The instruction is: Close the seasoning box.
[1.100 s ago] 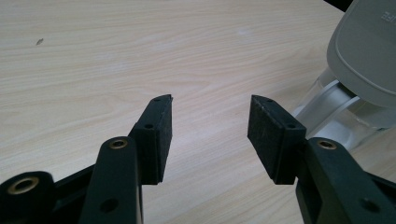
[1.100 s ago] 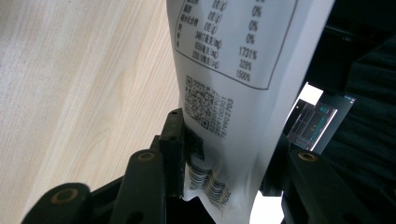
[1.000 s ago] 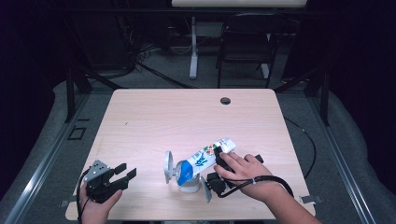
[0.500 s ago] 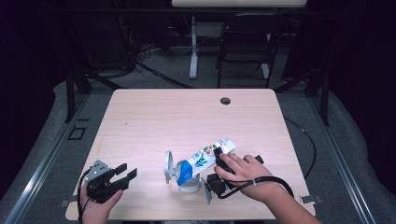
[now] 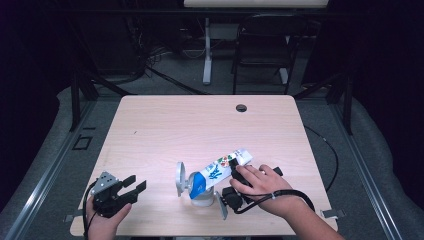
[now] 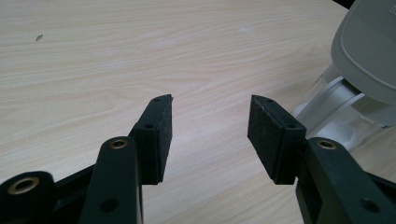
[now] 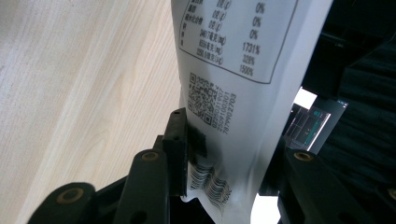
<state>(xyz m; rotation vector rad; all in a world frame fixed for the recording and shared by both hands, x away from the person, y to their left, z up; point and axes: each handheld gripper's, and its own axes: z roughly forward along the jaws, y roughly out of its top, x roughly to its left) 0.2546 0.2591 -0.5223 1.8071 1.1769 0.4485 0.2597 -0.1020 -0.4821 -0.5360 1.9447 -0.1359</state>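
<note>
The pouch (image 5: 220, 169) is a printed soft pack, blue at its lower end, tilted with that end down into the mouth of the clear jug (image 5: 200, 187), whose grey lid (image 5: 180, 178) stands flipped open on the side away from the pouch. I judge the pouch light and limp: its thin film would buckle and slide if squeezed mid-body, so the flat sealed edge at the raised end is the sound place to hold. That is where the right claw (image 7: 224, 154) has it, clamped on the barcode strip. The jug looks rigid and slick-walled and could tip under the pouch's lean; its base or handle would suit a steadying grip.

The left claw (image 6: 210, 135) rests on the surface (image 5: 200, 125) well to the jug's lid side, jaws apart on nothing.

Against the earlier pictures nothing visibly differs: pouch, jug and both hands sit as they did
</note>
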